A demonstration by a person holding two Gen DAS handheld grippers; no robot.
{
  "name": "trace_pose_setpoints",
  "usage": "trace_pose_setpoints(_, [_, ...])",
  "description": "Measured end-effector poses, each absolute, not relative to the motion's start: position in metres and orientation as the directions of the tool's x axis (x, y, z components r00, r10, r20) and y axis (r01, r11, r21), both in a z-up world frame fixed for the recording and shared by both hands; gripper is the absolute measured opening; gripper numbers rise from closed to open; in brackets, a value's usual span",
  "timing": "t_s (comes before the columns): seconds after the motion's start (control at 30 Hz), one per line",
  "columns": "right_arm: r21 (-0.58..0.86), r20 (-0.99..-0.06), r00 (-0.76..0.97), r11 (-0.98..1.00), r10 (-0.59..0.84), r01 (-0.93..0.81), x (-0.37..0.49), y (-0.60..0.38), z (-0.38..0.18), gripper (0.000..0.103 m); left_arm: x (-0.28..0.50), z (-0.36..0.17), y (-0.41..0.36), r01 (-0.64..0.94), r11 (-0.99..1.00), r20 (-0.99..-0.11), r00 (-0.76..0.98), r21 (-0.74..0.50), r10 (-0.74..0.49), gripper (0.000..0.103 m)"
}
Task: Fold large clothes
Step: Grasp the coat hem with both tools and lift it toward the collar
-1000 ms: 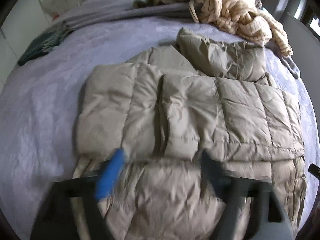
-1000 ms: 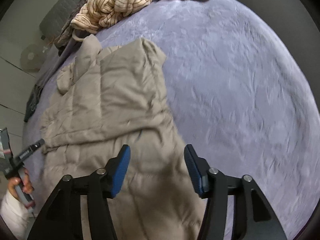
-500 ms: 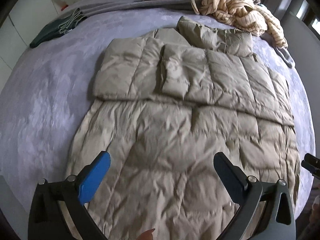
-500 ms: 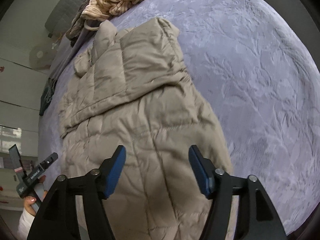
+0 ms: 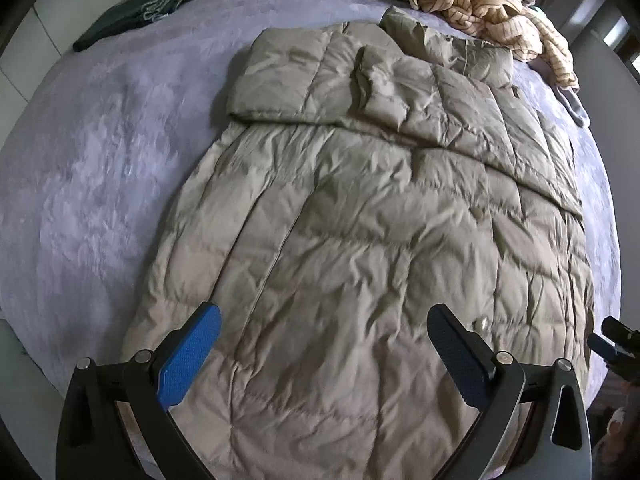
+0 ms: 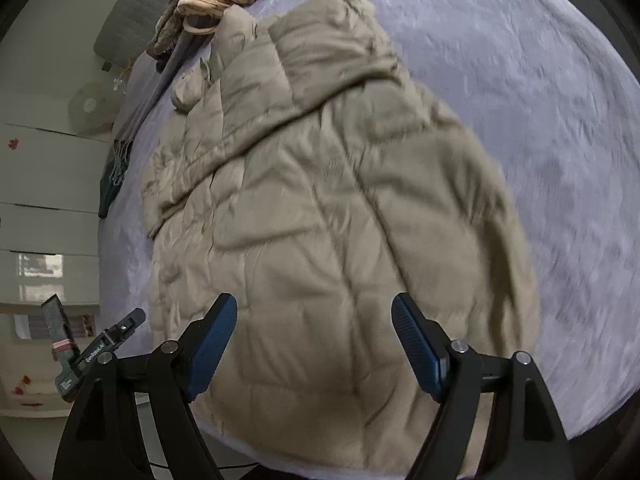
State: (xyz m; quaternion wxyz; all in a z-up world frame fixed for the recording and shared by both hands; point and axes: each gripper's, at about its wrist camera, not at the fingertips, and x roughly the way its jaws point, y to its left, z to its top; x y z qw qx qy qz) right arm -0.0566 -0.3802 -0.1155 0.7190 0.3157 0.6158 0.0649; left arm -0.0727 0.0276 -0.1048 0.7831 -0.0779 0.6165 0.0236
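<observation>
A large beige quilted down coat (image 5: 360,232) lies flat on a lavender bed (image 5: 92,152), its sleeves folded across the chest at the far end. It also shows in the right wrist view (image 6: 320,220). My left gripper (image 5: 324,350) is open and empty, above the coat's near hem. My right gripper (image 6: 314,344) is open and empty, above the hem near the coat's right side. The other gripper's tip shows at the edge of each view (image 5: 616,340) (image 6: 100,348).
A cream striped sweater (image 5: 492,4) is heaped at the far right of the bed, past the coat's hood. A dark green garment (image 5: 132,20) lies at the far left. White cabinets (image 6: 44,200) stand beside the bed.
Both grippers have pulled back from the folded sleeves toward the hem, so more of the coat shows. Both sets of jaws have opened wider. The coat has not moved.
</observation>
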Motion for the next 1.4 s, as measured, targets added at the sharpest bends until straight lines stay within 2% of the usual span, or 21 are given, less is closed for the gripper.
trace_pose_setpoints(0.03, [0.535,-0.844,0.233,0.788,0.483,0.304,-0.062,-0.376,-0.116,0.088,-0.079,-0.106,0.031,-0.124,0.987,-0.97,0.234,-0.1,-0.069,0.103])
trace_pose_setpoints(0.07, [0.539,-0.842,0.233,0.783,0.487,0.311,-0.068,-0.371,-0.116,0.099,-0.084,-0.106,0.034,-0.117,0.988,-0.97,0.233,-0.105,-0.075,0.103])
trace_pose_setpoints(0.1, [0.542,-0.84,0.235,0.779,0.49,0.315,-0.073,-0.366,-0.115,0.103,-0.088,-0.106,0.037,-0.111,0.988,-0.969,0.233,-0.107,-0.079,0.103])
trace_pose_setpoints(0.33, [0.551,-0.834,0.245,0.76,0.494,0.345,-0.113,-0.336,-0.112,0.103,-0.121,-0.11,0.059,-0.075,0.987,-0.97,0.209,-0.142,-0.123,0.103])
trace_pose_setpoints(0.6, [0.603,-0.796,0.286,0.651,0.534,0.461,-0.165,-0.349,-0.117,0.103,-0.165,-0.129,0.107,-0.163,0.929,-0.939,0.15,-0.332,-0.309,0.103])
trace_pose_setpoints(0.87, [0.639,-0.751,0.364,0.465,0.552,0.613,-0.209,-0.376,-0.141,0.103,-0.197,-0.163,0.129,-0.255,0.789,-0.826,0.088,-0.558,-0.556,0.103])
trace_pose_setpoints(1.0, [0.658,-0.721,0.4,0.377,0.566,0.652,-0.213,-0.382,-0.159,0.103,-0.197,-0.182,0.123,-0.301,0.743,-0.791,0.07,-0.598,-0.608,0.103])
trace_pose_setpoints(1.13, [0.681,-0.695,0.436,0.328,0.572,0.655,-0.207,-0.382,-0.168,0.103,-0.186,-0.184,0.122,-0.343,0.715,-0.786,0.142,-0.609,-0.601,0.1])
trace_pose_setpoints(1.17, [0.686,-0.689,0.444,0.317,0.573,0.655,-0.206,-0.383,-0.17,0.103,-0.183,-0.183,0.124,-0.355,0.71,-0.788,0.159,-0.608,-0.595,0.09])
trace_pose_setpoints(1.2, [0.691,-0.683,0.454,0.302,0.573,0.657,-0.204,-0.383,-0.172,0.102,-0.179,-0.182,0.125,-0.366,0.704,-0.788,0.176,-0.609,-0.59,0.071])
trace_pose_setpoints(1.23, [0.692,-0.679,0.46,0.289,0.572,0.662,-0.204,-0.384,-0.173,0.101,-0.176,-0.182,0.127,-0.366,0.701,-0.786,0.182,-0.612,-0.591,0.06])
trace_pose_setpoints(1.27, [0.695,-0.671,0.471,0.266,0.572,0.668,-0.202,-0.385,-0.175,0.095,-0.173,-0.182,0.128,-0.364,0.705,-0.789,0.18,-0.609,-0.588,0.035])
trace_pose_setpoints(1.3, [0.698,-0.665,0.479,0.25,0.573,0.671,-0.202,-0.386,-0.176,0.084,-0.17,-0.182,0.129,-0.359,0.713,-0.794,0.177,-0.602,-0.582,0.021])
trace_pose_setpoints(1.33, [0.7,-0.658,0.484,0.232,0.576,0.676,-0.201,-0.386,-0.177,0.077,-0.168,-0.178,0.13,-0.344,0.726,-0.801,0.184,-0.596,-0.57,0.019])
trace_pose_setpoints(1.4, [0.7,-0.652,0.487,0.214,0.581,0.681,-0.201,-0.387,-0.179,0.049,-0.164,-0.171,0.131,-0.313,0.747,-0.809,0.2,-0.587,-0.552,0.018])
